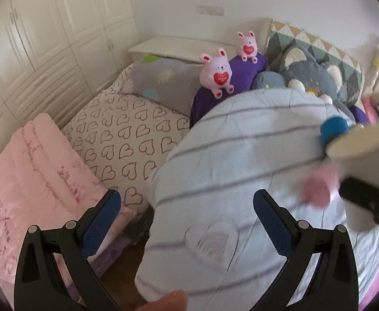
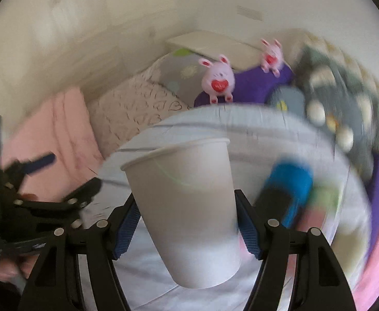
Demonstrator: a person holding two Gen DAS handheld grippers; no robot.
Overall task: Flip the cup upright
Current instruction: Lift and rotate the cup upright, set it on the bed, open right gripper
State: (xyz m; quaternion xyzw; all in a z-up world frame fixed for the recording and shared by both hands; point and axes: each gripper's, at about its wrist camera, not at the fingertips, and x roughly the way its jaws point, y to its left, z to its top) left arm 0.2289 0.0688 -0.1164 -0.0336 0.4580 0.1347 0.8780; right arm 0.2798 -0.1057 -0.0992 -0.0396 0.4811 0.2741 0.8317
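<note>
Left wrist view, left to right: white panelled wardrobe (image 1: 34,39) upper left, glossy doors. Pink quilted blanket (image 1: 29,181) folded at lower left, soft, stitched ridges. Beside it a cream sheet with outlined hearts (image 1: 127,134). Left tool (image 1: 187,207) at the bottom, black frame with blue textured pads, spread wide, nothing between them. Centre: pale blue quilt (image 1: 241,168) with thin grey stripes, puffy, rounded mound. Upper centre: two pink plush rabbits, the nearer one (image 1: 218,73) holding a red heart, seated on a purple cushion (image 1: 243,70). Grey-blue plush cat (image 1: 311,77) behind the quilt, patchwork pillow (image 1: 319,44) above it. Far right edge: the cup (image 1: 360,171), blurred, white paper, tapered, mouth up and tilted toward upper left, gripped by a dark tool.

Right wrist view, heavy motion blur. Far left: the left tool (image 2: 60,178), black with a blue pad, jaws apart. Centre: cup (image 2: 187,207), smooth white paper, conical, rolled rim up, base down, leaning slightly; faint green line on its wall. Right tool (image 2: 187,230) closed on the cup's lower half, blue ribbed pads pressing both sides, cup held in the air over the striped quilt (image 2: 254,129). Right of it a blue and black cylindrical object (image 2: 290,184), too blurred to identify. Plush rabbit (image 2: 218,80) upper centre.
</note>
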